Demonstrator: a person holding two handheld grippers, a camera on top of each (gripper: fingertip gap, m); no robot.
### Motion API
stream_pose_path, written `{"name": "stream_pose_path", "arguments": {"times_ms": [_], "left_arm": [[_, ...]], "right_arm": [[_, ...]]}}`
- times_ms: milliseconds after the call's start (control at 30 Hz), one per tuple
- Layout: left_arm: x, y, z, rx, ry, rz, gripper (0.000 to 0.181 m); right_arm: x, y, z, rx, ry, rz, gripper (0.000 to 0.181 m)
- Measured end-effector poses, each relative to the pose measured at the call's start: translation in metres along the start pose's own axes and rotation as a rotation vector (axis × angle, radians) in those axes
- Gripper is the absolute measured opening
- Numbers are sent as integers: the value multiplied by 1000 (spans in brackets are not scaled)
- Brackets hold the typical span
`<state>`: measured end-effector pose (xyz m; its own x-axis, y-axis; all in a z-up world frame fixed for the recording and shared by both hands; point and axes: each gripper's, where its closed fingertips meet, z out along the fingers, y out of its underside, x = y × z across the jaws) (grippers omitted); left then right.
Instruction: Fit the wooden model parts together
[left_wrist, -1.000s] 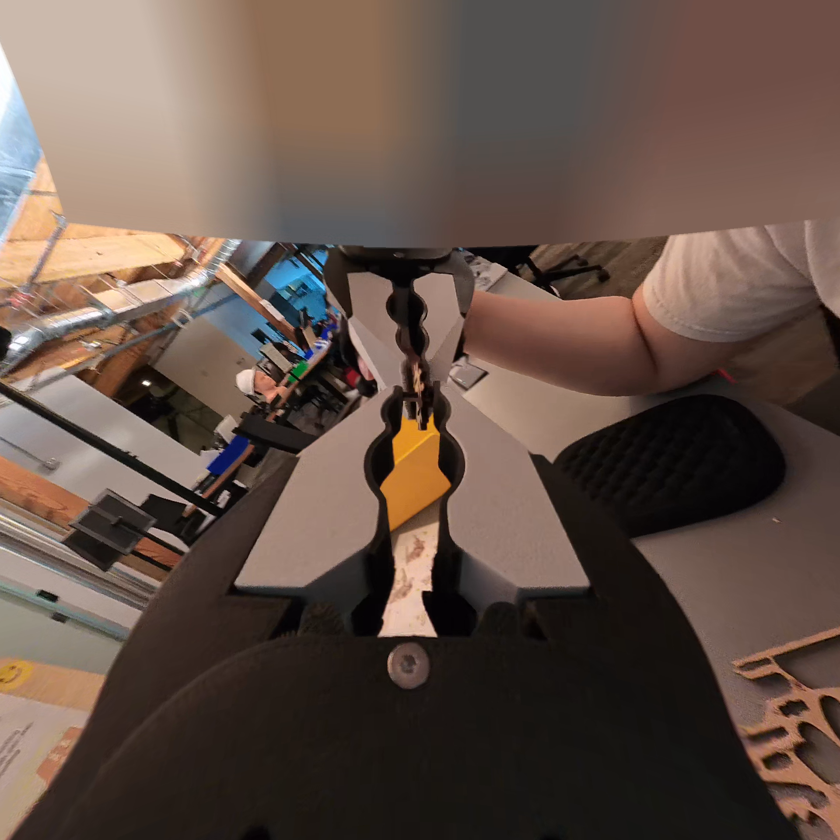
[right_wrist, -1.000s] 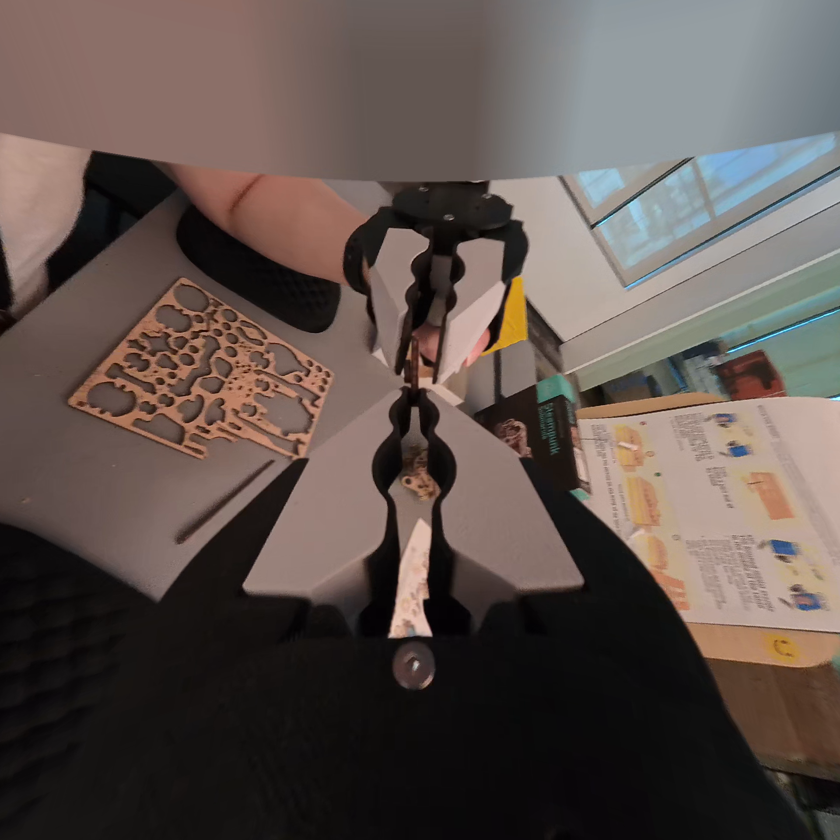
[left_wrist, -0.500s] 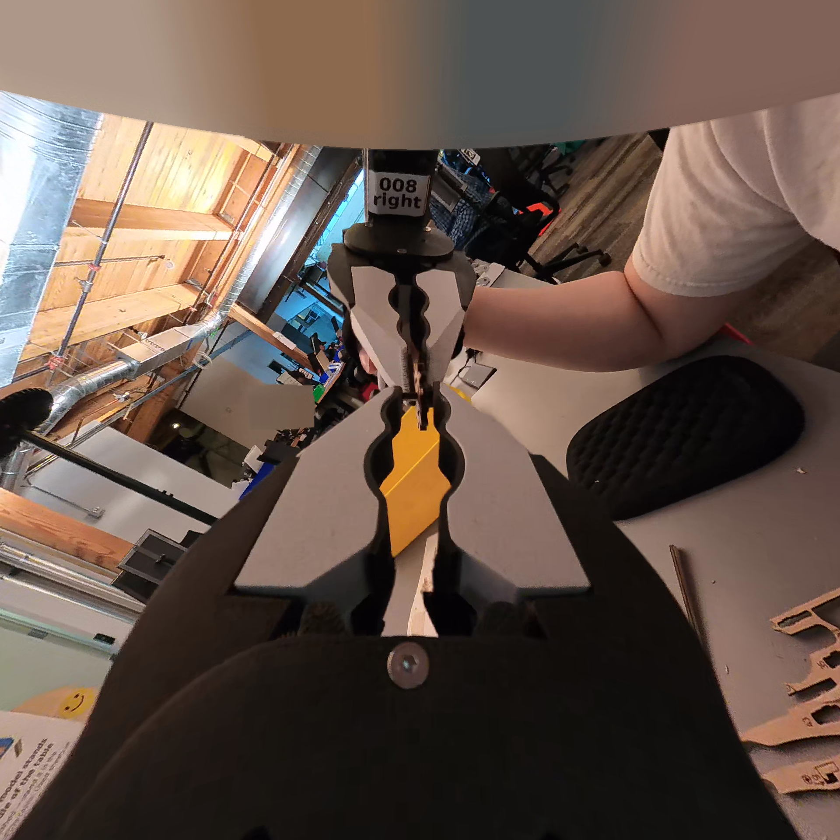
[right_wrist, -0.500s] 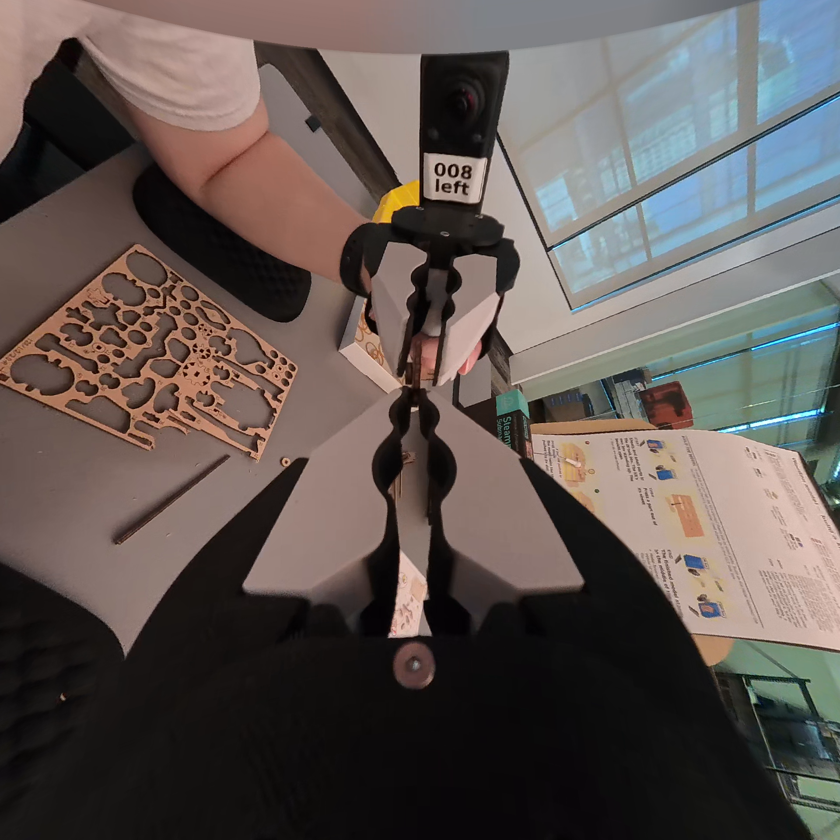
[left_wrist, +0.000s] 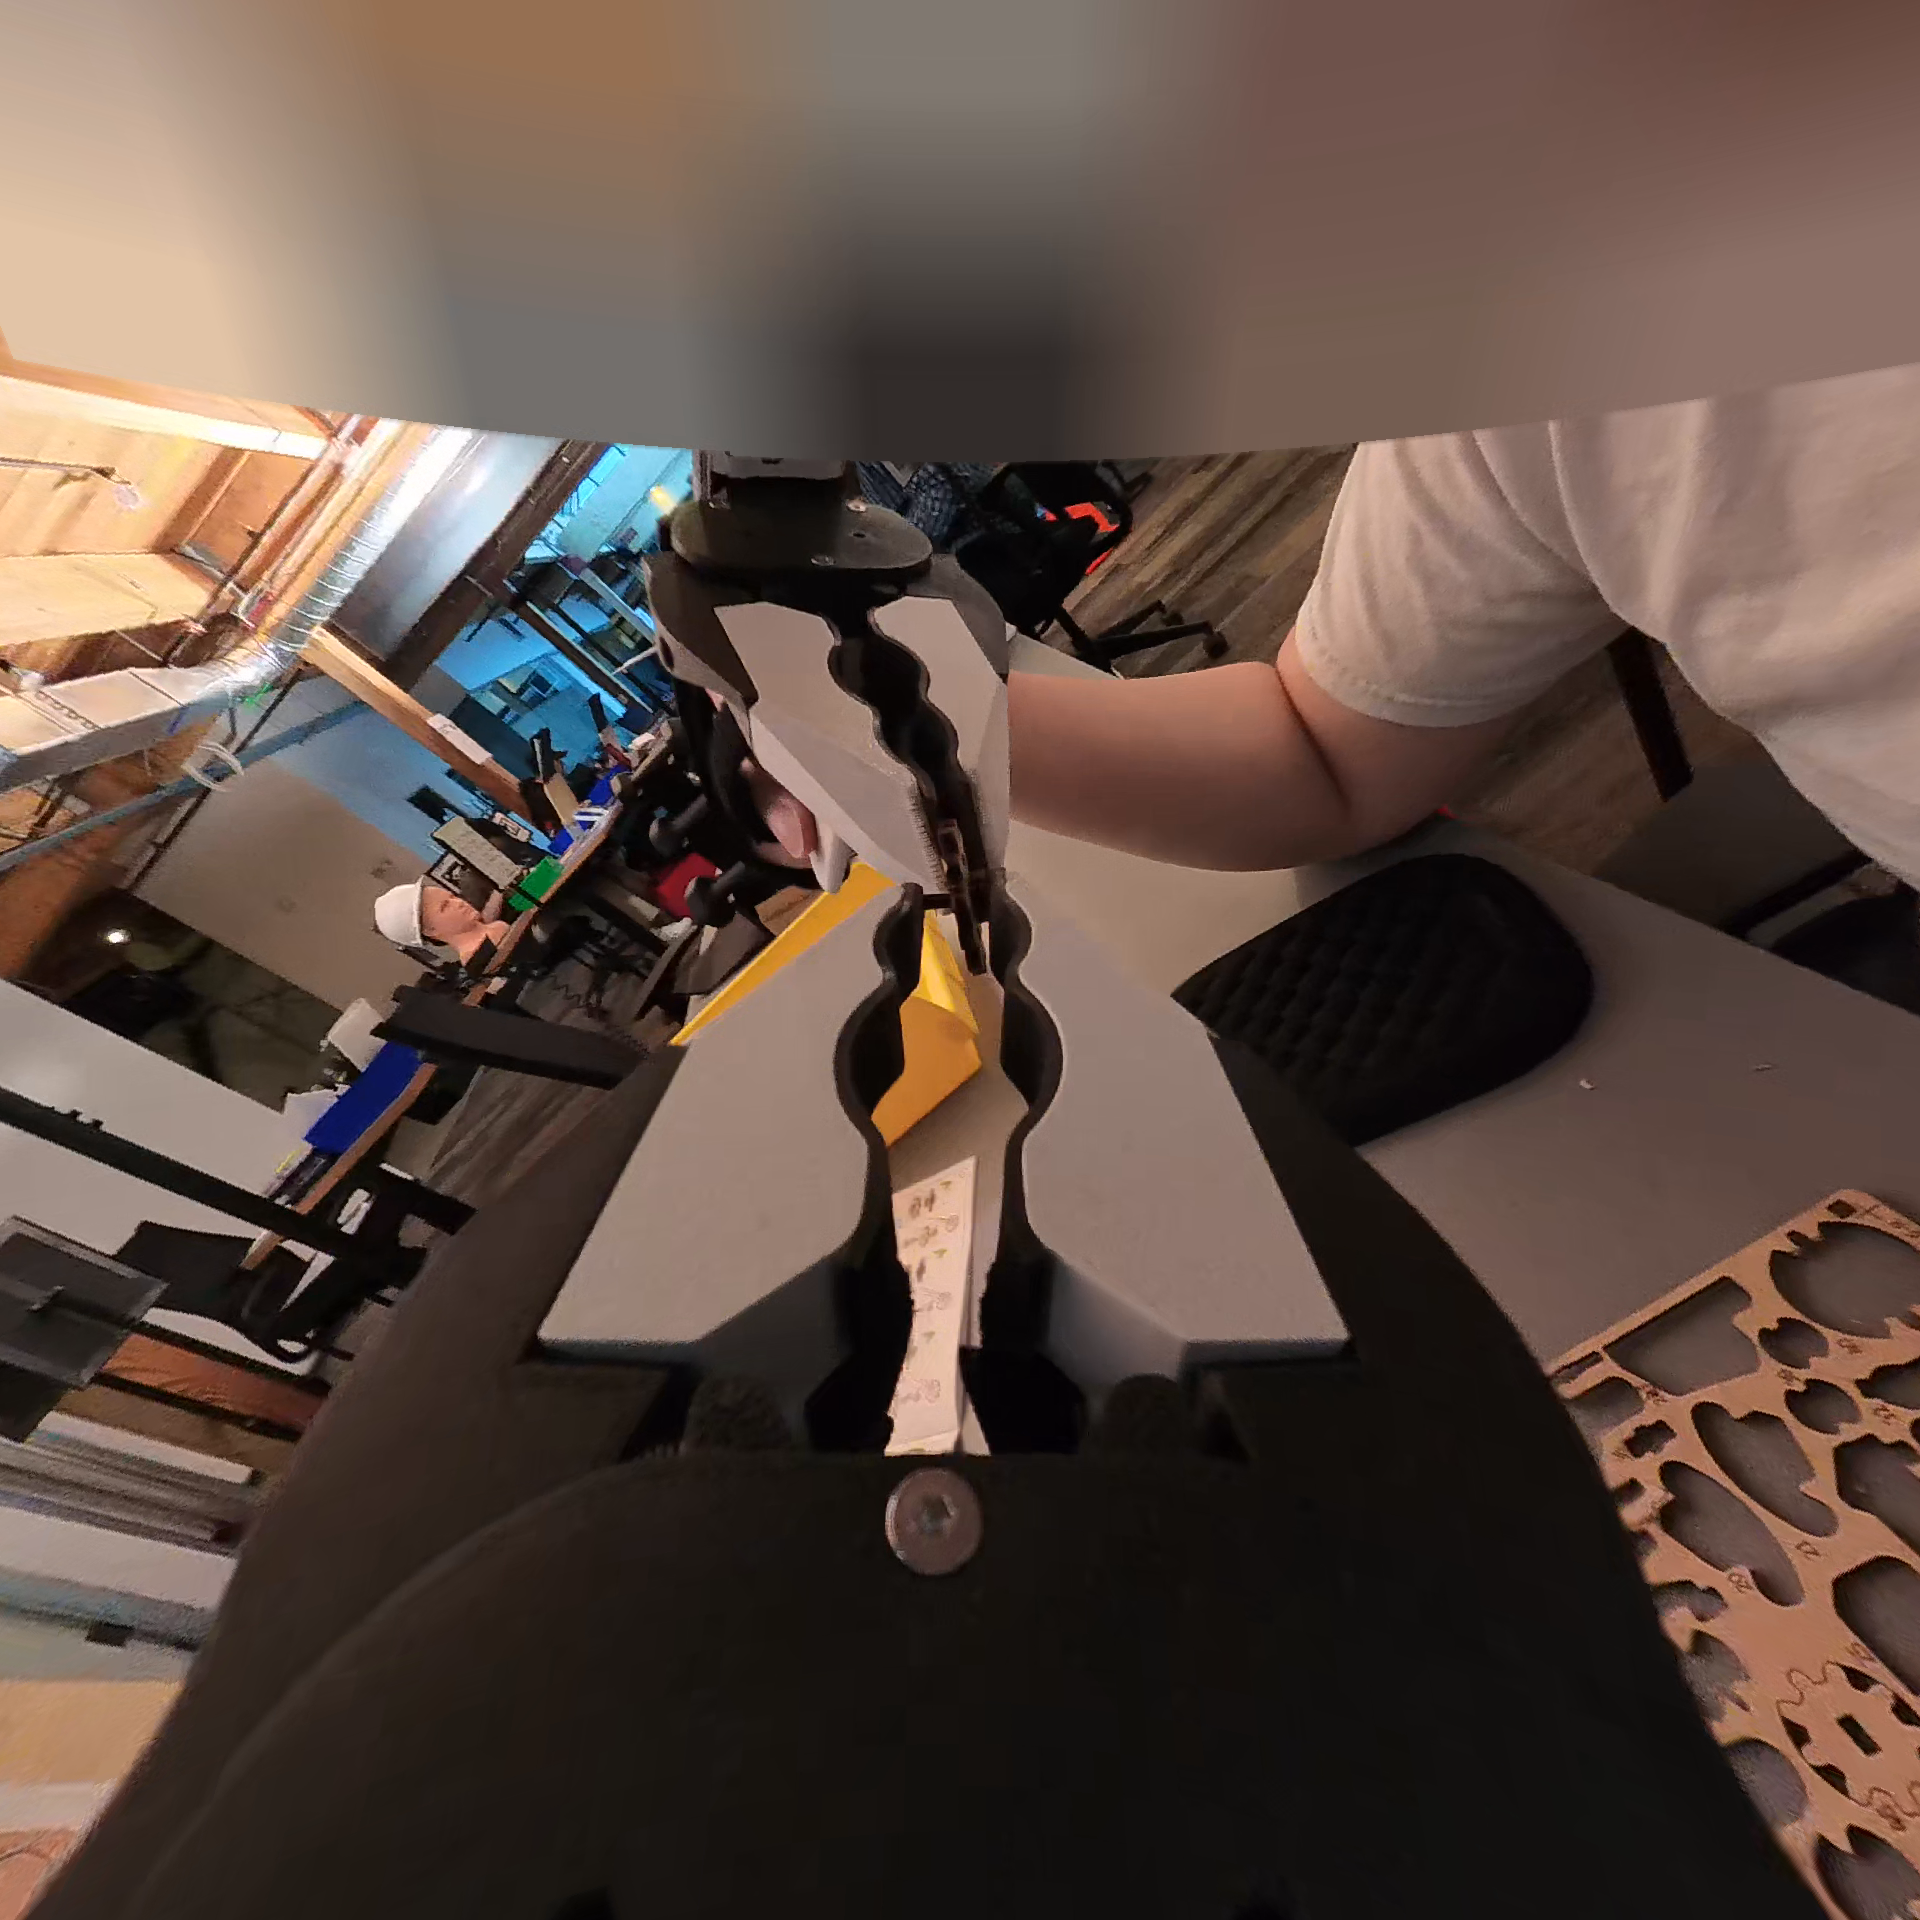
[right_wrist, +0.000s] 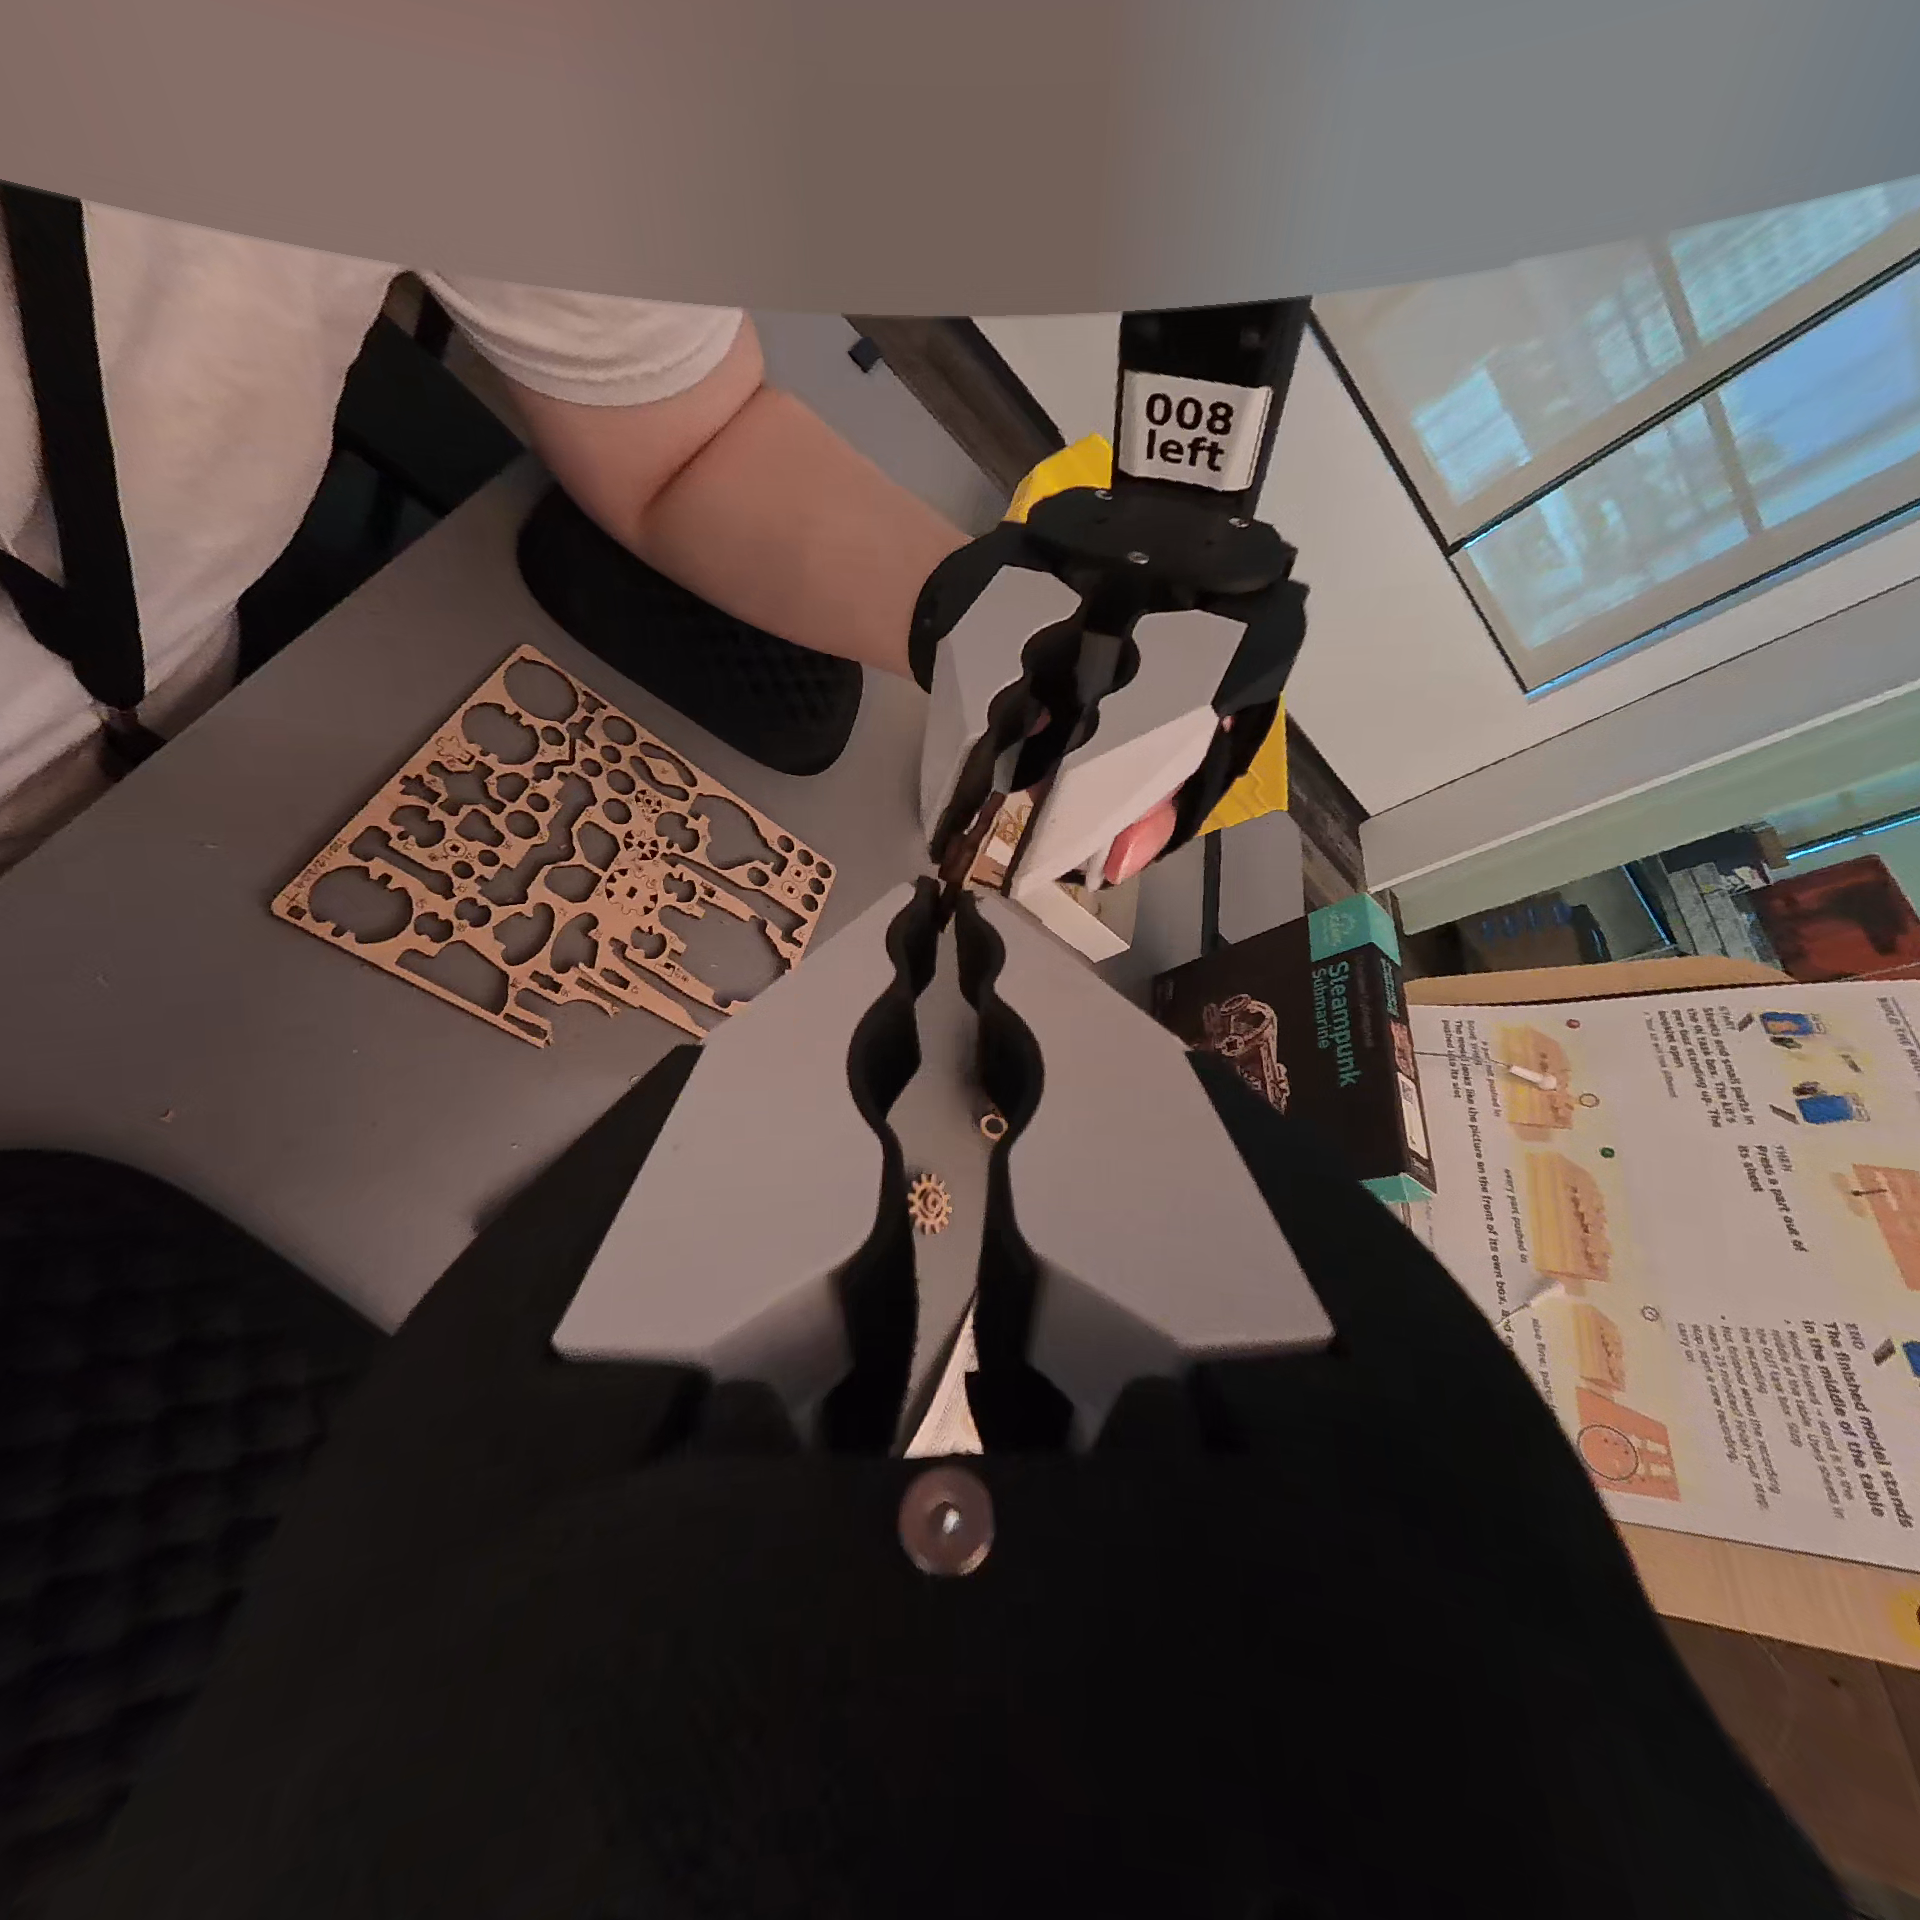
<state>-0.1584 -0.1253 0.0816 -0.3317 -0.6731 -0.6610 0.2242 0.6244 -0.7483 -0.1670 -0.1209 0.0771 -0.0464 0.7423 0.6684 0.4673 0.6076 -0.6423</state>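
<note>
Grippers meet tip to tip above the grey surface (right_wrist: 260, 1049), and the coming move turns on that meeting point. Going left to right in the right wrist view, we see the punched-out wooden sheet (right_wrist: 551, 842) lying flat on the surface, well apart from the action, then a small gear (right_wrist: 928, 1203) and a tiny ring (right_wrist: 992, 1123) lying loose below our own fingers, then the kit box (right_wrist: 1299, 1029) and the instruction sheet (right_wrist: 1662, 1247).

Our right gripper (right_wrist: 940, 899) is clenched on a thin dark wooden part (right_wrist: 951, 868), seen edge-on, with its long axis running roughly along the fingers toward the other tool. Our left gripper (right_wrist: 982, 842) faces it, tilted, pinching what looks like a pale wooden piece (right_wrist: 1006, 826); the grip itself is too small for us to confirm. From the left wrist view, the left gripper (left_wrist: 951, 920) has its tips nearly closed around the same junction.

We judge the two parts to be touching or just beside each other, so the fit needs a short push along that shared axis, with both tools equally near.
</note>
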Motion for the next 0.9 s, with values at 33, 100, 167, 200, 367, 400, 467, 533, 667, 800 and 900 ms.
{"name": "stream_pose_path", "arguments": {"times_ms": [33,100,167,200,367,400,467,533,667,800,900], "left_arm": [[0,0,0,6,-6,10,10],[2,1,1,4,4,1,10],[2,1,2,9,6,9,10],[3,0,2,13,7,14,10],[5,0,3,2,6,49,10],[6,-1,3,0,7,57,10],[7,-1,3,0,9,63,10],[1,-2,2,-3,-26,71,10],[-10,3,-1,-73,-131,191,10],[-10,3,-3,-69,-127,173,11],[-8,4,-3,-63,-115,162,11]], "right_arm": [[0,0,0,-1,3,-4,1],[-2,1,-1,-13,-7,-17,1],[-3,0,-1,-23,-9,-20,1],[-4,0,-1,-23,-10,-27,1],[-6,-1,-1,-39,-10,-59,1],[-7,-1,-1,-44,-15,-61,1],[-7,-2,-1,-45,-12,-75,1],[-1,-1,-2,-51,31,-94,1],[12,6,-2,-92,130,-142,0],[13,6,-2,-108,144,-151,0],[11,7,-1,-112,133,-136,1]]}}
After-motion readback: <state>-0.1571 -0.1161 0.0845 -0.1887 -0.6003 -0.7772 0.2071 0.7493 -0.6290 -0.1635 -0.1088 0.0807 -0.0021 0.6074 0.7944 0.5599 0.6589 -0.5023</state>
